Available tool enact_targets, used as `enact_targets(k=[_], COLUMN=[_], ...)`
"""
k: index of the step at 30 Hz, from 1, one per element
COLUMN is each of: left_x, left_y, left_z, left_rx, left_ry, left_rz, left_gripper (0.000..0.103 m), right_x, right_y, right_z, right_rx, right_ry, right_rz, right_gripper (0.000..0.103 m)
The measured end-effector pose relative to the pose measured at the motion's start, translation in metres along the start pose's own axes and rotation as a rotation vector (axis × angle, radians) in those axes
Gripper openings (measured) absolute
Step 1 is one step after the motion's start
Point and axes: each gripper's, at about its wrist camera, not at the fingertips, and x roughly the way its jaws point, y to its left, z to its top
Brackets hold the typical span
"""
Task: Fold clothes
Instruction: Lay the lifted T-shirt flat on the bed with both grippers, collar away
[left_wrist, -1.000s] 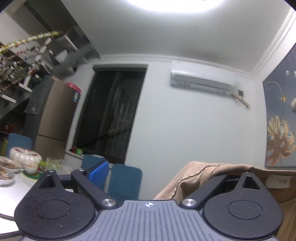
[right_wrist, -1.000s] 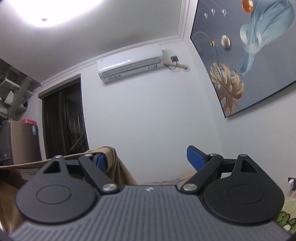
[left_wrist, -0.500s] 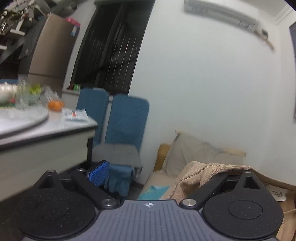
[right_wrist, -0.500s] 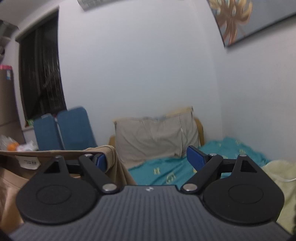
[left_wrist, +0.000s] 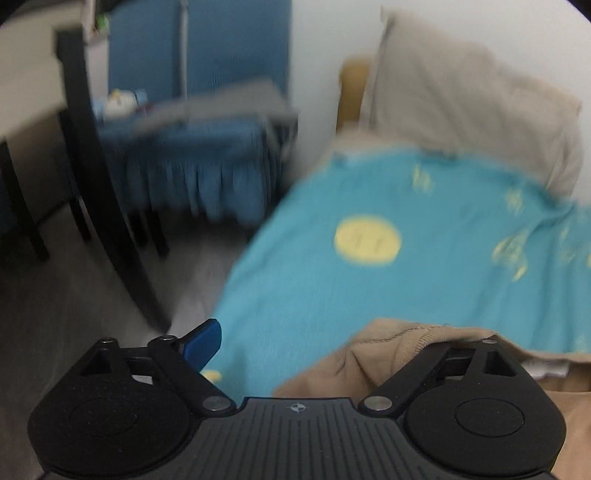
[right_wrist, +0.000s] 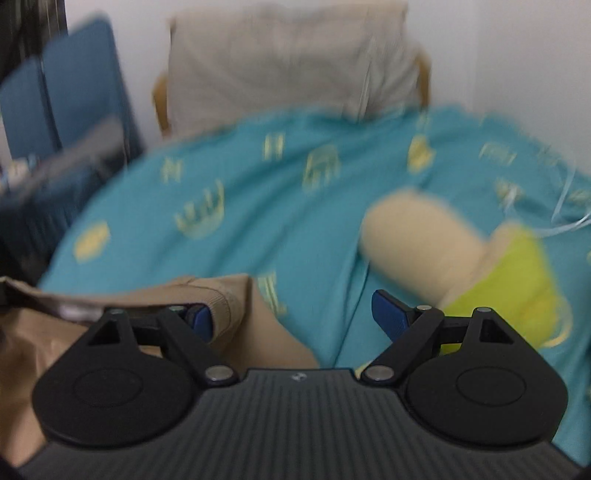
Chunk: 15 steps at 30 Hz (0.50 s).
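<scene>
A tan knit garment (left_wrist: 399, 354) hangs over the right finger of my left gripper (left_wrist: 325, 343), whose jaws stand wide apart. The same tan garment (right_wrist: 236, 310) is draped over the left finger of my right gripper (right_wrist: 295, 317), also wide open. The cloth stretches between the two grippers, with a white label (left_wrist: 546, 365) showing. Both grippers are above a bed with a teal blanket (left_wrist: 406, 266) printed with yellow shapes; it also shows in the right wrist view (right_wrist: 295, 206). The views are motion-blurred.
A beige pillow (right_wrist: 288, 62) leans at the head of the bed. A cream and yellow-green bundle (right_wrist: 480, 266) lies on the blanket at the right. Blue chairs (left_wrist: 199, 147) and a dark table leg (left_wrist: 107, 199) stand left of the bed, on grey floor.
Both grippers have tilted down from the ceiling and wall towards the bed, carrying the tan garment with them. The jaws have stayed open.
</scene>
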Motion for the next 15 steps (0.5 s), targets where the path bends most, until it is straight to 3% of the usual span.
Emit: enact_targets(k=[3, 5, 7, 9, 12, 15], left_x=[0.02, 0.015, 0.002, -0.019, -0.054, -0.092], left_y=[-0.006, -0.007, -0.007, -0.005, -0.001, 0.001], left_z=[0.012, 0.023, 0.033, 0.036, 0.032, 0.015], left_rx=[0.074, 0.105, 0.123, 0.152, 0.202, 0.208], left_ry=[0.151, 0.17, 0.196, 0.176, 0.122, 0.094], left_rz=[0.01, -0.005, -0.068, -0.095, -0.126, -0.207], left_gripper=[0.092, 0.094, 0.097, 0.098, 0.103, 0.103], right_x=[0.016, 0.015, 0.004, -0.007, -0.044, -0.102], right_y=[0.017, 0.032, 0.044, 0.054, 0.061, 0.055], right_z=[0.001, 0.006, 0.009, 0.012, 0.011, -0.012], right_rx=[-0.064, -0.093, -0.076, -0.061, -0.044, 0.011], right_ry=[0.054, 0.103, 0.118, 0.126, 0.066, 0.036], right_rz=[0.05, 0.122, 0.177, 0.219, 0.175, 0.171], right_gripper=[0.087, 0.087, 0.087, 0.087, 0.087, 0.087])
